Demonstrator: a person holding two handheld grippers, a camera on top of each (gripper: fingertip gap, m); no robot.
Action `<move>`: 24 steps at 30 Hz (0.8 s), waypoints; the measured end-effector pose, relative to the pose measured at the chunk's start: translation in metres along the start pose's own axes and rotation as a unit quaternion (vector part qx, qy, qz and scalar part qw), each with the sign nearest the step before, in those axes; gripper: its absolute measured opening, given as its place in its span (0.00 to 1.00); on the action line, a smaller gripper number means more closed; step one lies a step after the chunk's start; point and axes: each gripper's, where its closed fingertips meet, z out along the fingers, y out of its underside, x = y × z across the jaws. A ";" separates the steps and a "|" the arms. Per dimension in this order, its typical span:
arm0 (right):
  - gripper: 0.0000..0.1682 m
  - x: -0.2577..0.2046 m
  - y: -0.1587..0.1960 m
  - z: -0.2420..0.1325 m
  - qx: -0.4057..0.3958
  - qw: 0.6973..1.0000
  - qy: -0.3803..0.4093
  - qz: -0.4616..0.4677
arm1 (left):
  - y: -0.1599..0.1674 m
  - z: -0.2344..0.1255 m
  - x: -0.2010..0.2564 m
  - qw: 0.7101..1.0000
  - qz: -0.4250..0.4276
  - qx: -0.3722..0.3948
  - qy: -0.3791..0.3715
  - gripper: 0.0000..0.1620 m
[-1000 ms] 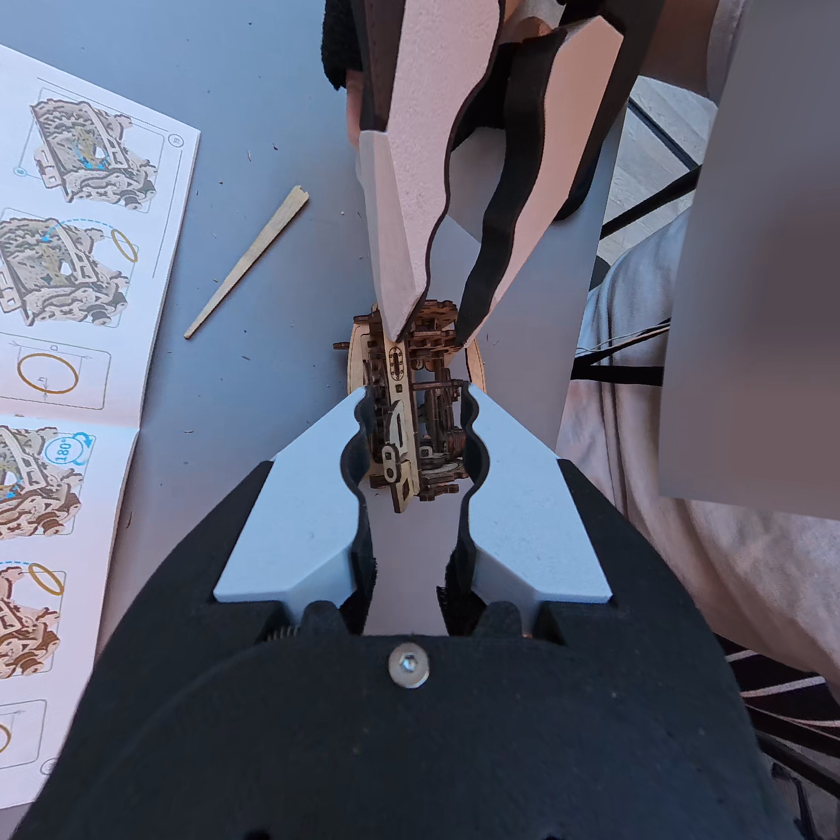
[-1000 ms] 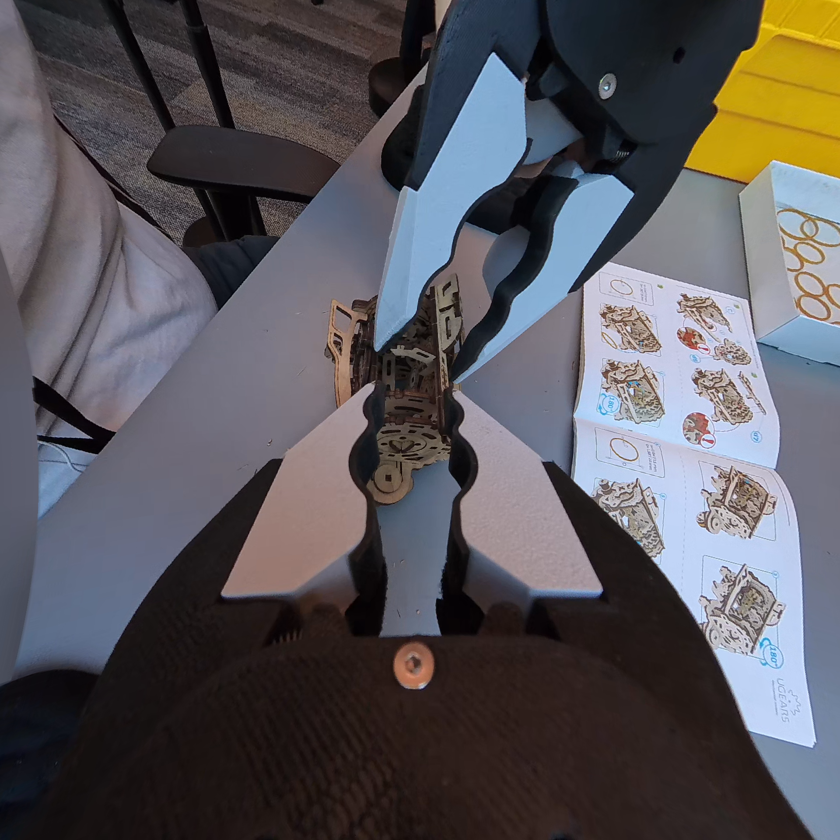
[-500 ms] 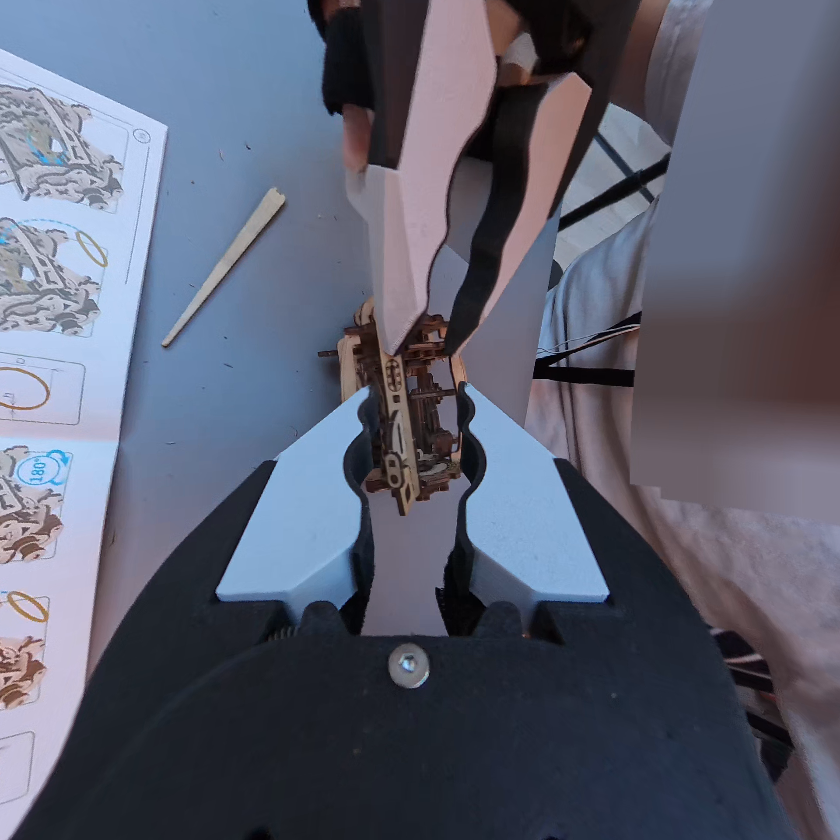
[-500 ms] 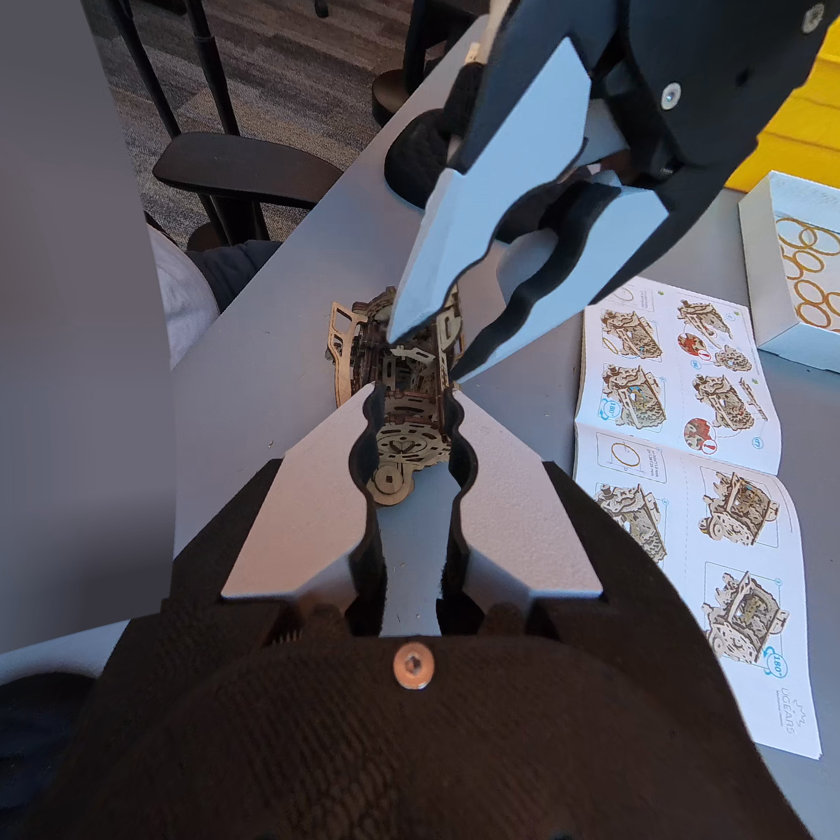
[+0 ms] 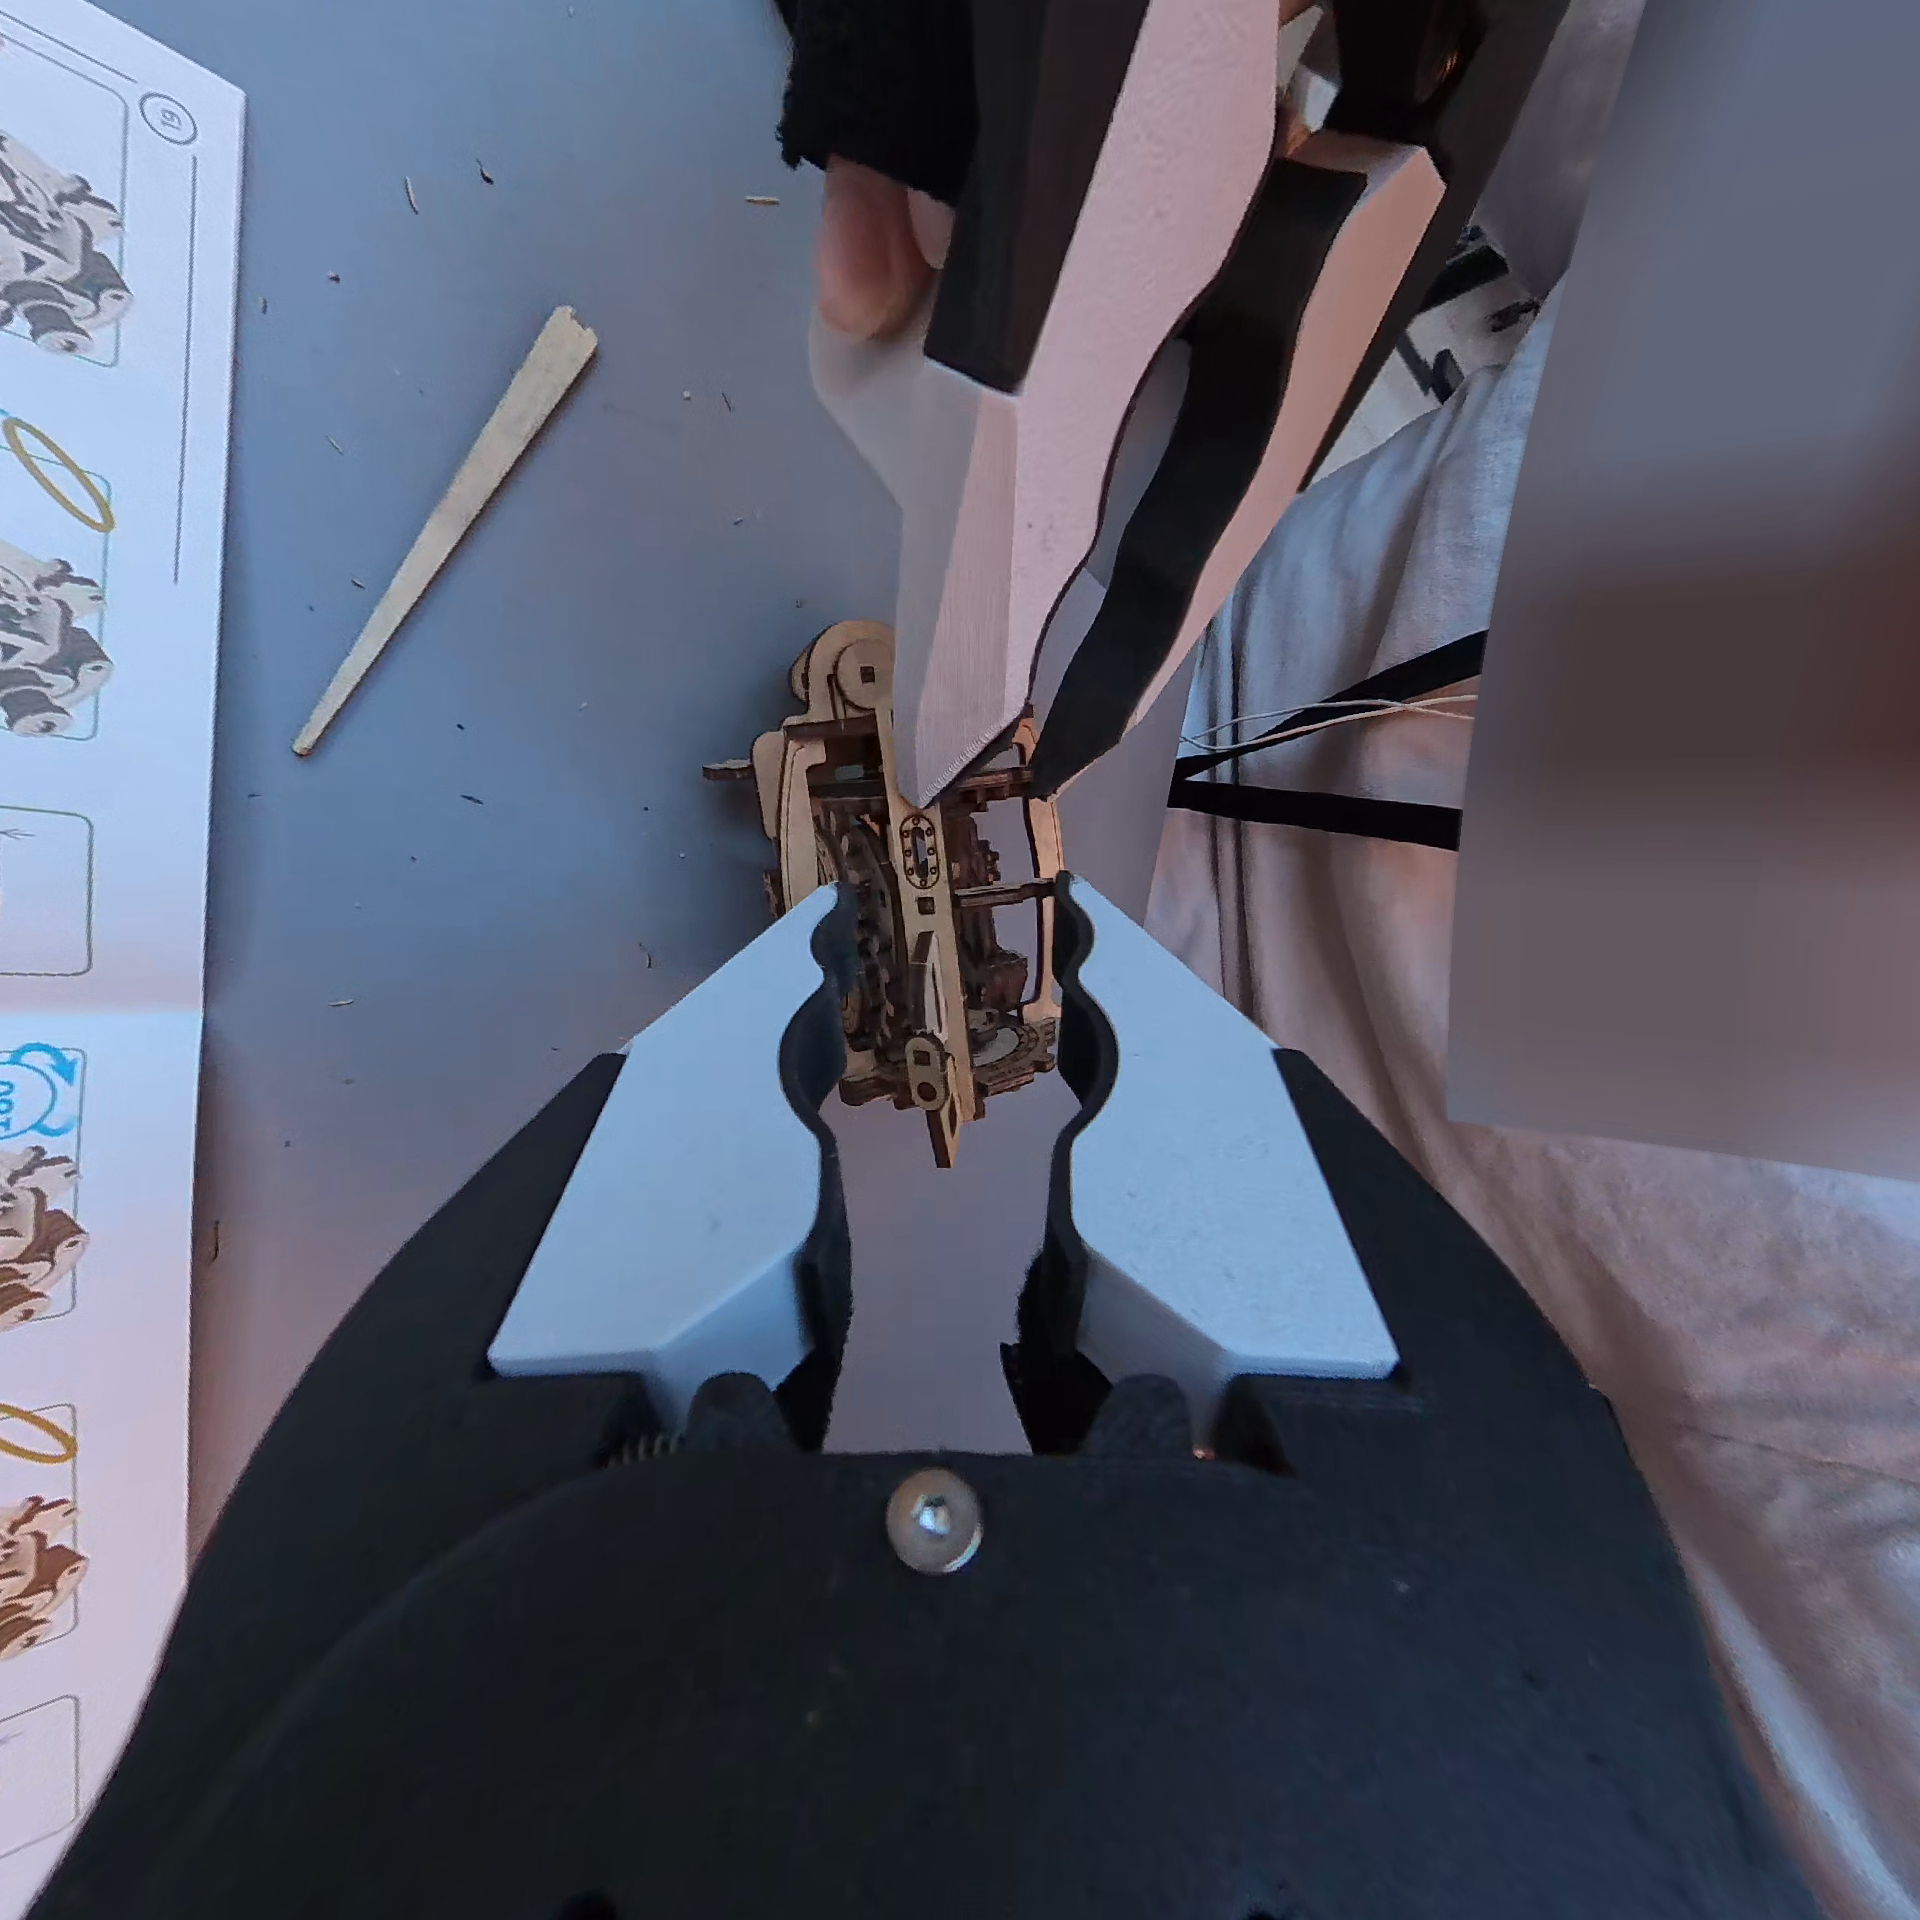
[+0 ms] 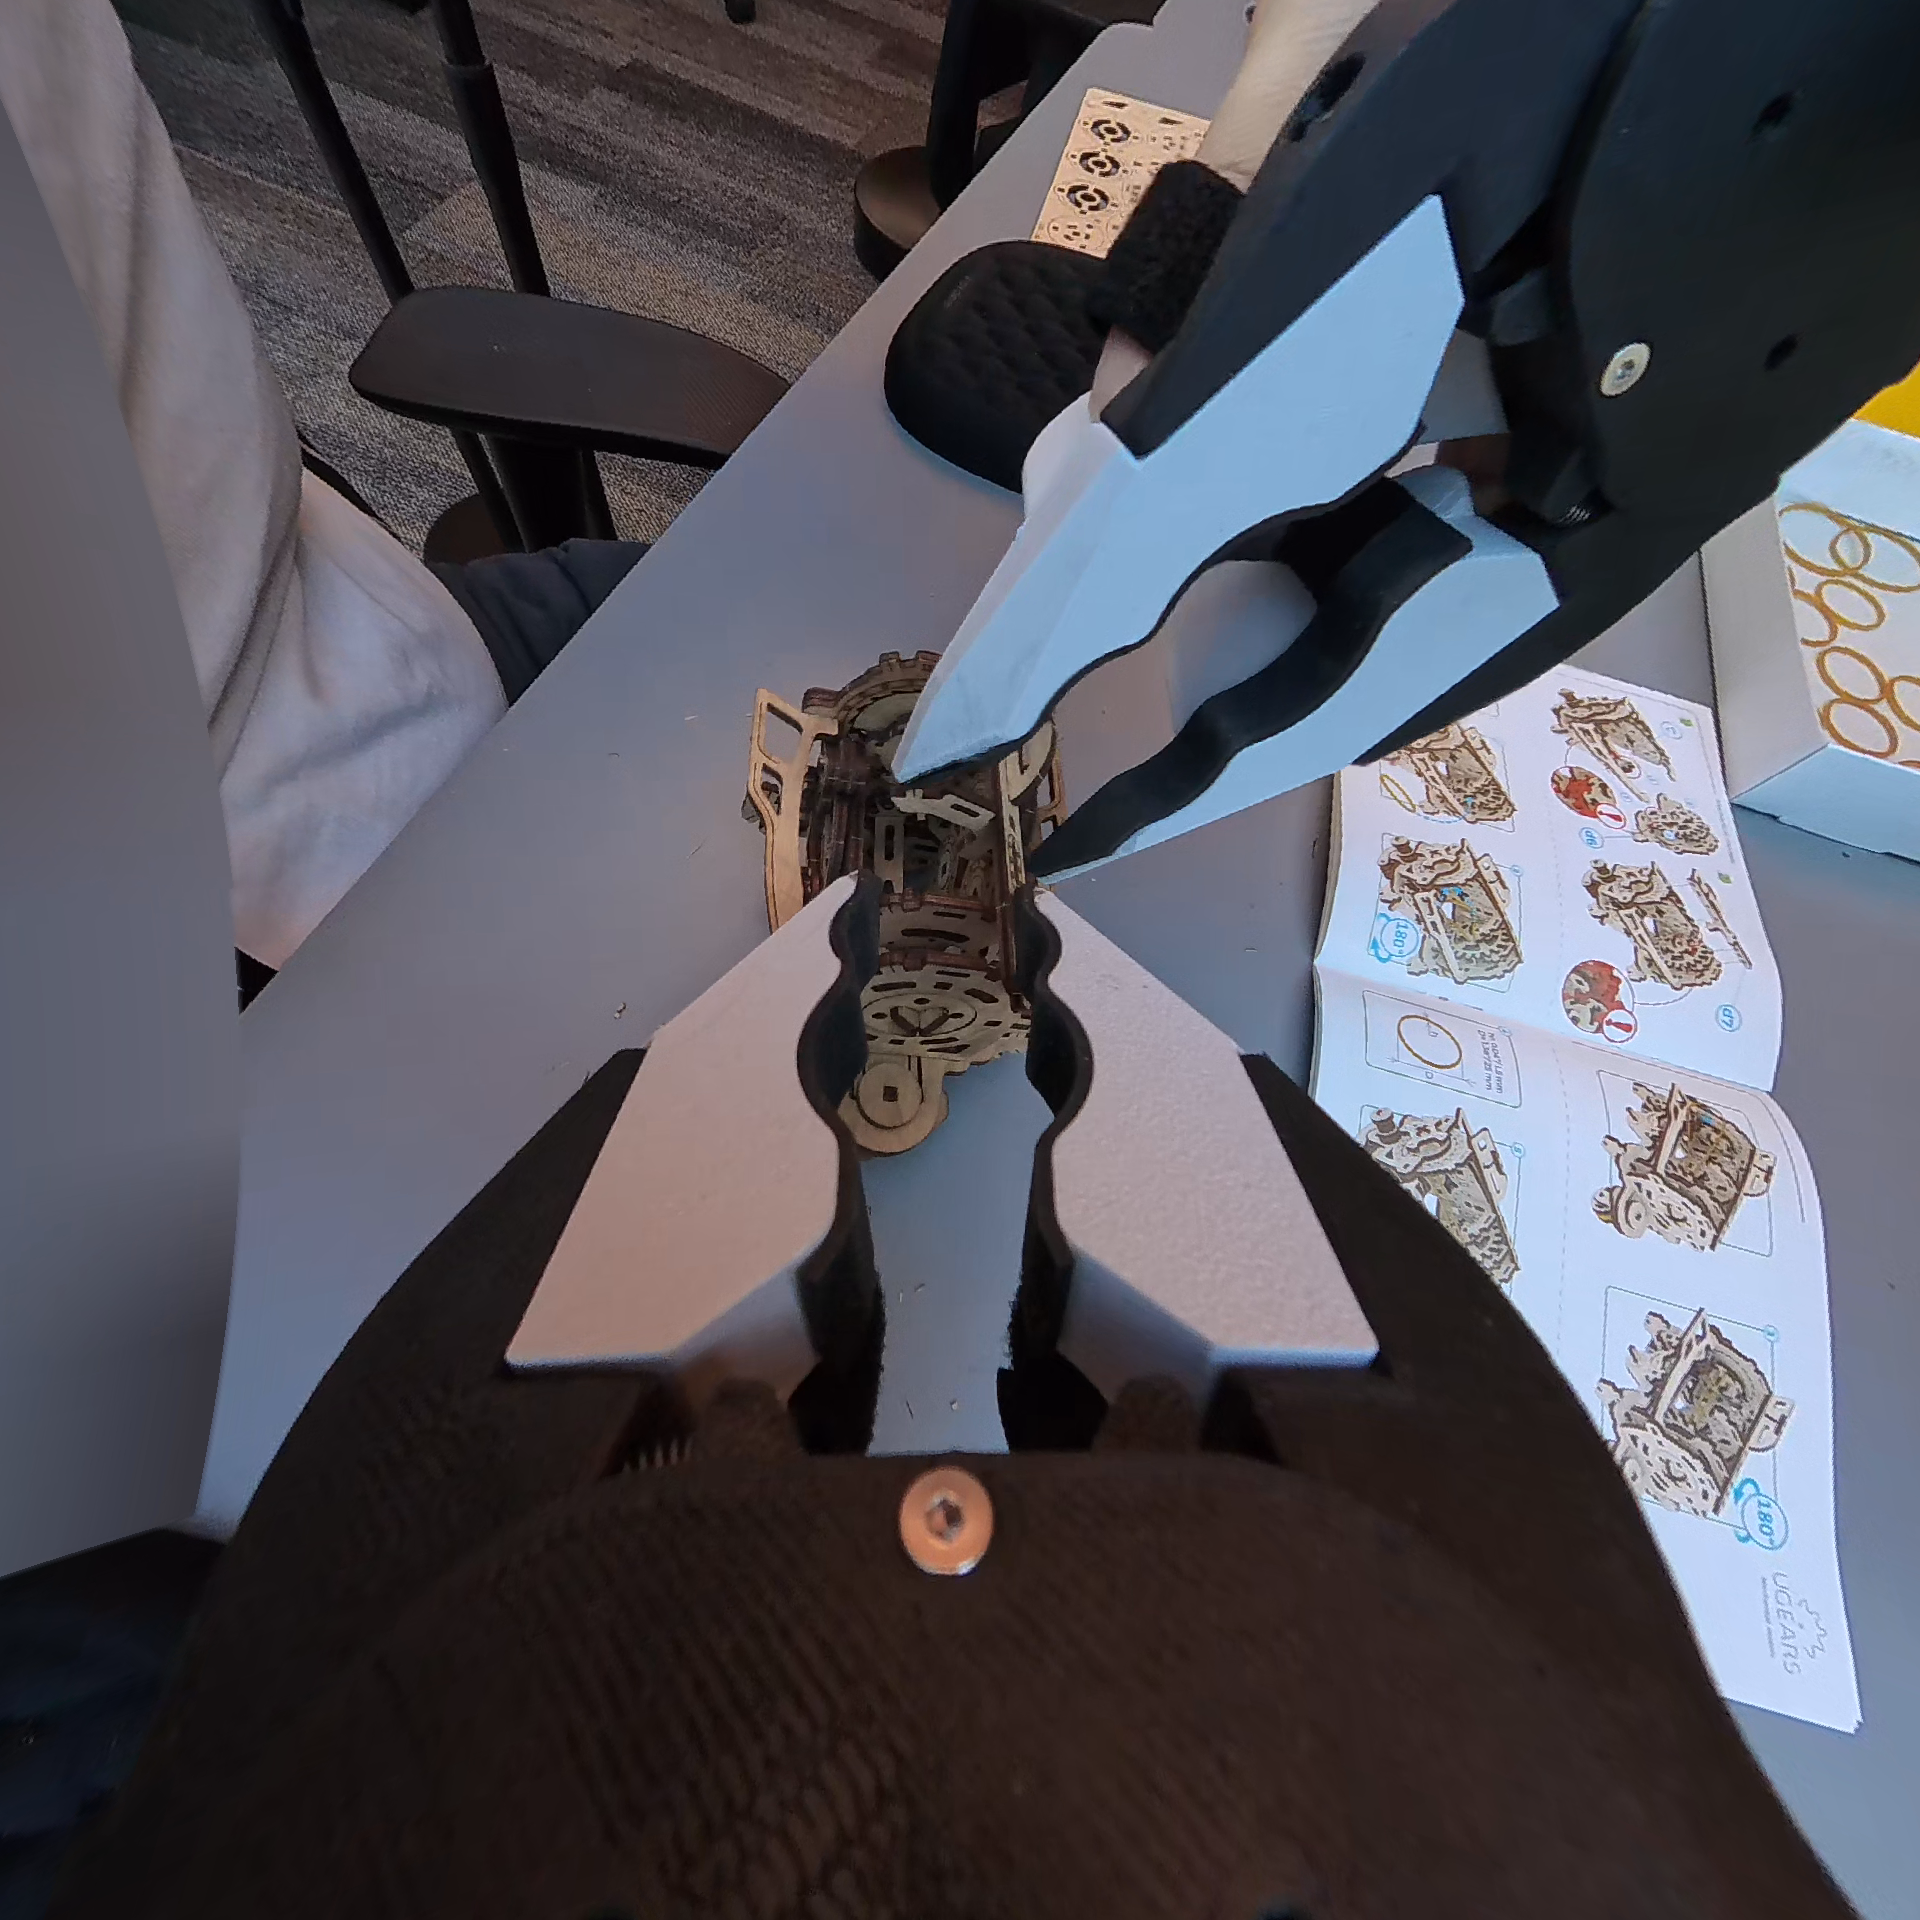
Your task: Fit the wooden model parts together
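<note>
The small wooden model [image 5: 920, 935] stands on the grey table [image 5: 499, 935] near its edge. My left gripper [image 5: 951, 890] is shut on the model's near end, one finger on each side. My right gripper [image 5: 987, 790] comes down from the top of the left wrist view, its tips on the model's far end. In the right wrist view, my right gripper [image 6: 943, 885] is shut on the model [image 6: 935, 997] by its sides. My left gripper [image 6: 971, 821] reaches in from the upper right, its tips straddling the model's far part.
An open instruction booklet [image 5: 94, 727] [image 6: 1558, 1039] lies beside the model. A thin wooden stick [image 5: 447, 530] lies on the table. A white box with rubber bands [image 6: 1829, 644], a black pad [image 6: 997, 364] and a parts sheet [image 6: 1122, 156] are nearby. A person's torso [image 5: 1403, 1039] is at the table edge. Both grippers' tips are close together, under 4 cm apart.
My left gripper has swung to a flatter angle, towards the right in the right wrist view. The model stays between both grippers. The booklet has slid left in the left wrist view.
</note>
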 end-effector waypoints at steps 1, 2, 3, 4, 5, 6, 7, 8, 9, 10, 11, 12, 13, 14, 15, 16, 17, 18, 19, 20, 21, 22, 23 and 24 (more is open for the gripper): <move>0.15 0.000 0.000 0.000 0.000 1.000 0.000 -0.001 | 0.000 0.000 0.000 1.000 -0.002 -0.001 0.006 0.22; 0.15 0.000 0.000 0.000 -0.001 1.000 0.000 -0.001 | 0.000 0.000 0.001 1.000 -0.003 -0.001 0.012 0.22; 0.15 0.000 0.000 0.000 -0.001 1.000 0.001 -0.002 | 0.000 -0.001 0.001 1.000 -0.006 -0.002 0.019 0.22; 0.15 0.000 0.000 0.000 -0.001 1.000 0.001 -0.002 | 0.000 -0.002 0.002 1.000 -0.008 -0.002 0.026 0.23; 0.15 0.000 0.000 0.000 -0.002 1.000 0.002 -0.003 | 0.000 -0.002 0.002 1.000 -0.011 -0.001 0.030 0.23; 0.15 0.000 0.000 0.000 -0.002 1.000 0.003 -0.004 | 0.000 -0.003 0.001 0.999 -0.013 0.001 0.031 0.21; 0.15 0.000 0.000 0.000 -0.002 1.000 0.002 -0.004 | -0.001 -0.003 0.001 0.999 -0.015 0.003 0.035 0.21; 0.15 0.000 0.000 0.000 -0.002 1.000 0.002 -0.004 | -0.001 -0.003 0.000 0.999 -0.016 0.004 0.036 0.21; 0.15 0.000 0.000 0.000 -0.002 1.000 0.002 -0.004 | -0.001 -0.003 0.000 0.999 -0.014 0.005 0.035 0.20; 0.15 0.000 0.000 0.001 -0.001 1.000 0.001 -0.004 | 0.000 -0.003 0.000 0.999 -0.011 0.005 0.034 0.19; 0.15 0.000 0.000 0.001 -0.001 1.000 0.001 -0.003 | 0.000 -0.003 -0.001 0.999 -0.007 0.005 0.032 0.18; 0.15 0.001 0.000 0.001 -0.002 1.000 0.001 -0.003 | -0.001 -0.003 -0.001 1.000 -0.003 0.006 0.031 0.18; 0.15 0.001 0.001 0.001 -0.002 1.000 0.002 -0.004 | -0.002 -0.003 -0.001 1.000 0.001 0.009 0.028 0.18; 0.15 0.001 0.001 0.001 -0.001 1.000 0.002 -0.004 | -0.004 -0.004 0.000 0.999 0.006 0.015 0.028 0.17; 0.15 0.001 0.001 0.001 -0.001 1.000 0.003 -0.004 | -0.005 -0.005 0.002 0.999 0.010 0.017 0.028 0.16; 0.15 0.001 0.001 0.001 -0.002 1.000 0.003 -0.005 | -0.005 -0.005 0.001 0.999 0.013 0.017 0.024 0.16; 0.15 0.001 0.001 0.001 -0.002 1.000 0.003 -0.005 | -0.004 -0.005 0.001 1.000 0.016 0.014 0.022 0.16; 0.15 0.001 0.001 0.001 -0.002 1.000 0.003 -0.005 | -0.002 -0.005 0.000 1.000 0.017 0.007 0.020 0.17; 0.15 0.001 0.001 0.001 -0.002 1.000 0.002 -0.005 | -0.001 -0.004 -0.001 1.000 0.017 0.002 0.016 0.18; 0.15 0.001 0.001 0.001 -0.003 1.000 0.003 -0.005 | 0.000 -0.003 -0.002 1.000 0.014 0.000 0.017 0.19; 0.15 0.001 0.001 0.001 -0.002 1.000 0.002 -0.005 | 0.001 -0.002 -0.001 1.000 0.010 -0.001 0.022 0.19; 0.15 0.001 0.001 0.001 -0.002 1.000 0.001 -0.005 | 0.001 -0.001 -0.001 1.000 0.006 0.000 0.025 0.20; 0.15 0.001 0.001 0.001 -0.002 1.000 0.001 -0.006 | 0.001 -0.001 -0.001 1.000 0.004 0.000 0.027 0.19; 0.15 0.001 0.001 0.001 -0.002 1.000 0.001 -0.007 | 0.001 -0.001 -0.001 1.000 0.001 0.000 0.029 0.18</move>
